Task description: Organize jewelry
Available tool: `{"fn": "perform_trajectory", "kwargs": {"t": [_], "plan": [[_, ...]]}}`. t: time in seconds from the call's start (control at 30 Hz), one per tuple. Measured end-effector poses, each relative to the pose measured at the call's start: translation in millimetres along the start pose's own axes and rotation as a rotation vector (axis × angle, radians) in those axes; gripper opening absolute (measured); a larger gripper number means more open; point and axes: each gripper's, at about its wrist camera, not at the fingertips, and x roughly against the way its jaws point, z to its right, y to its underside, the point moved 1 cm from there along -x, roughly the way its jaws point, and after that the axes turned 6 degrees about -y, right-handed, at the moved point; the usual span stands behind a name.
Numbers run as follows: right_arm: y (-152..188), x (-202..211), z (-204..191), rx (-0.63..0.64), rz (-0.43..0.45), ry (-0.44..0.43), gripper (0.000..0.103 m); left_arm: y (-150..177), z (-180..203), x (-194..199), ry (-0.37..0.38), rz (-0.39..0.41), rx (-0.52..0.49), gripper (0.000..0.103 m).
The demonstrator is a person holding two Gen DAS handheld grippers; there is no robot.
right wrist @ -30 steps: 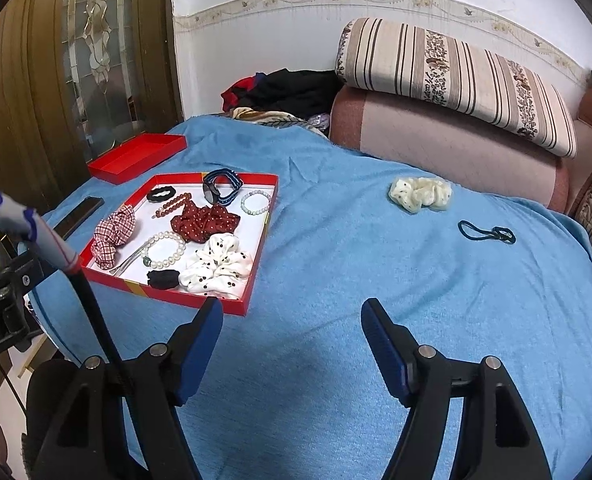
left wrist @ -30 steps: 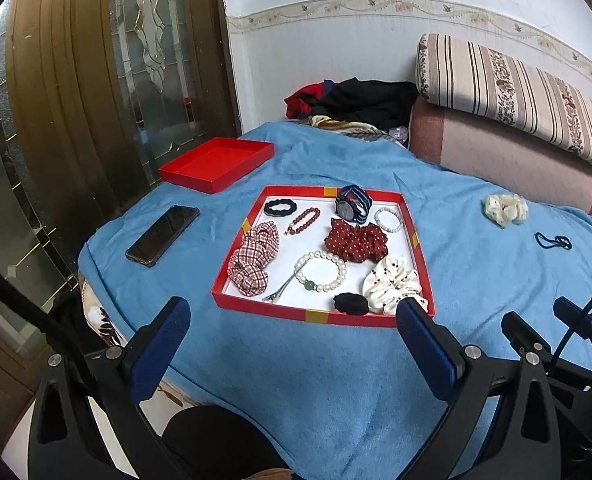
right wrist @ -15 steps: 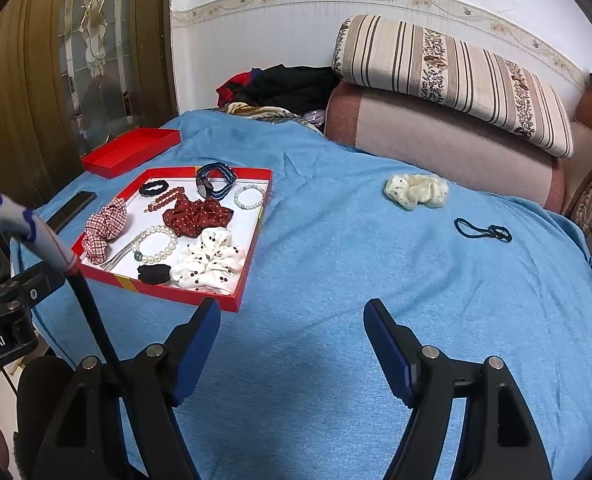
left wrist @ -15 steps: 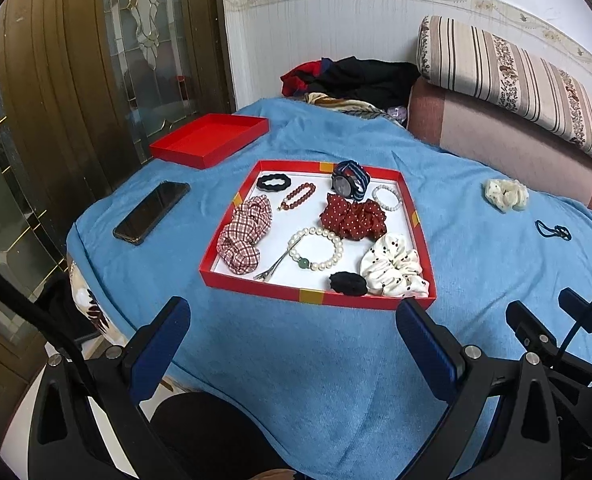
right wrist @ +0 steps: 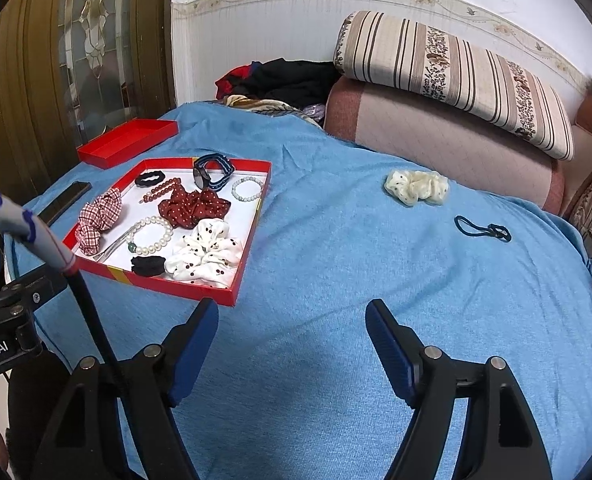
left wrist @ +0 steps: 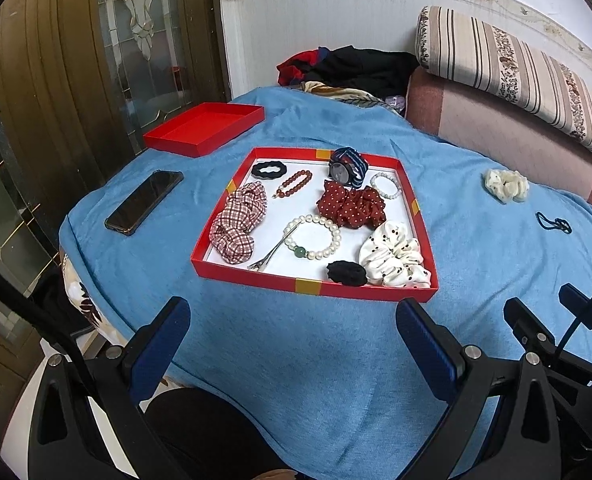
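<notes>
- Blue cloth [right wrist: 335,280] covers a bed beside a sofa; on it sits a red tray [left wrist: 315,286] with a white floor, and two pieces lie loose outside it.
- Right gripper [right wrist: 292,332] hovers over bare cloth with its jaws wide apart and nothing between them; left gripper [left wrist: 292,332] hangs just short of the tray's near rim, equally wide and empty.
- Cream scrunchie [right wrist: 415,187] lies at about 1 o'clock from the right gripper, well apart from the tray; a dark hair tie [right wrist: 483,230] lies near it, at about 2 o'clock.
- Judged by its look, the cream scrunchie is light, soft and springy: a pinch across one bunched fold should hold, and it will squash rather than slip.
- Hair tie looks thin and limp, flat on the cloth; the pads probably need to press into the cloth and catch the knotted end, or they may close on cloth alone.
- Inside the tray, the pearl bracelet [left wrist: 315,238] is hard and round-beaded, likely to roll from the pads, so a grip across the strand suits it.
- Hair clip [left wrist: 268,256] beside it is thin, stiff metal, hard to lift off the flat floor.
</notes>
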Motion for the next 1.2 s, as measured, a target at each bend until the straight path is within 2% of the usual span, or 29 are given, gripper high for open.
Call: {"fn": "perform_trajectory", "kwargs": {"t": [0.43, 0.83, 1.2], "plan": [[-4.6, -2.6, -4.8, 0.026, 0.009, 0.02, 0.082, 2.2, -5.3, -9.5, -0.004, -0.026, 0.014, 0.102], [-6.1, -5.2, -4.6, 0.024, 0.002, 0.006, 0.082, 0.1, -5.6, -12.4, 0.003, -0.035, 0.02, 0.102], [-4.9, -1.8, -2.8, 0.02, -0.001, -0.026, 0.082, -5.7, -4.1, -0.8, -0.046, -0.017, 0.026, 0.102]]}}
